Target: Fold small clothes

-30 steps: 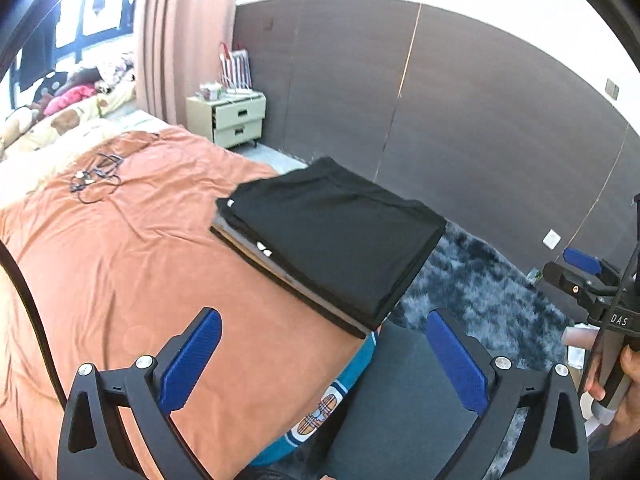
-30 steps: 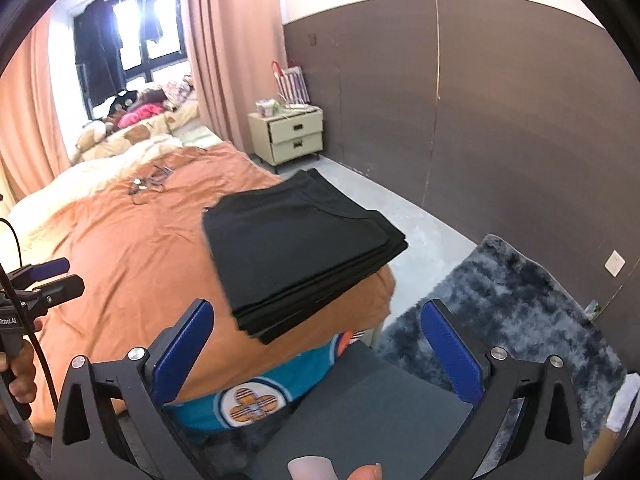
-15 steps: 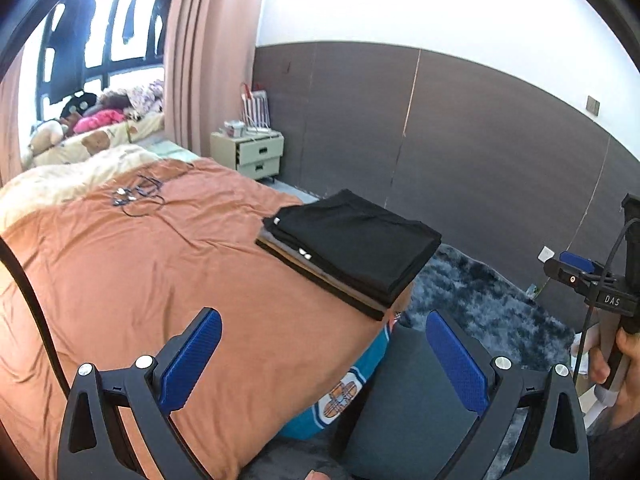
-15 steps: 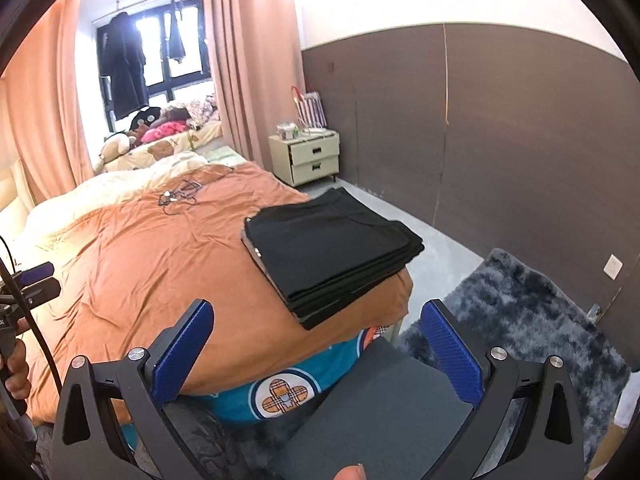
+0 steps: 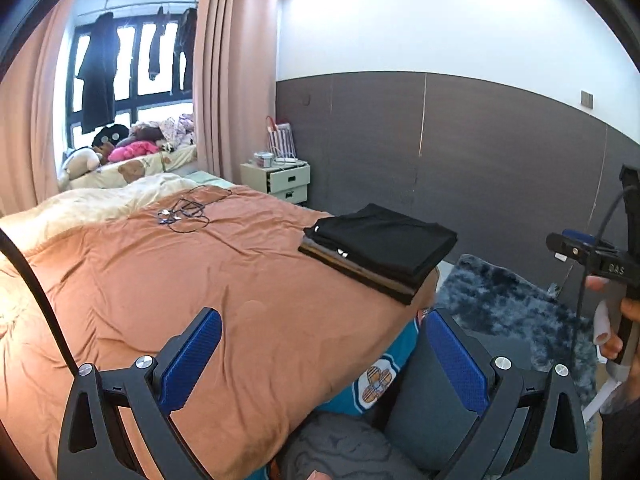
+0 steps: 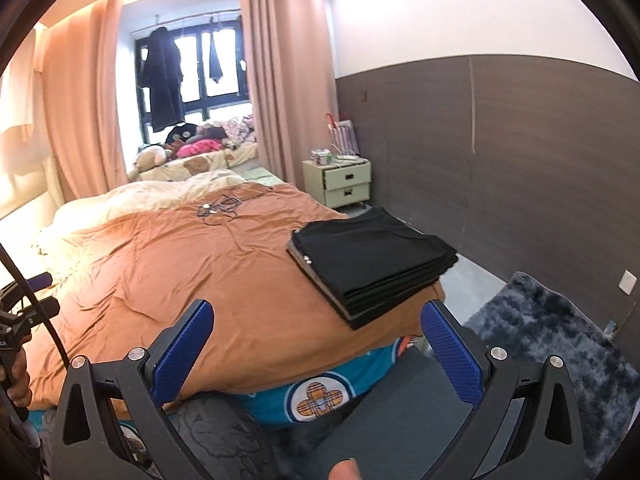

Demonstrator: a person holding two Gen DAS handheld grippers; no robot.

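A: Where are the folded clothes?

B: The stack of clothes [image 5: 380, 248] sits on the orange bedcover [image 5: 200, 280], right at the bed's corner, near 1 o'clock from the left gripper [image 5: 324, 360]. In the right view it is at about 12 o'clock from the right gripper [image 6: 318, 348].

A: Are the grippers holding anything?

B: No. Both have their blue pads wide apart with nothing between them. They hang well back from the stack.

A: What could go wrong?

B: The stack's near end sticks out a bit past the bed's edge. I think a bump from a finger could tip it onto the fuzzy rug [image 5: 512, 304].

A: Anything else?

B: There are cables [image 5: 188, 212] way off at 11 o'clock. A dragged cloth could catch on them. I see no unfolded clothes, so the job looks nearly done.
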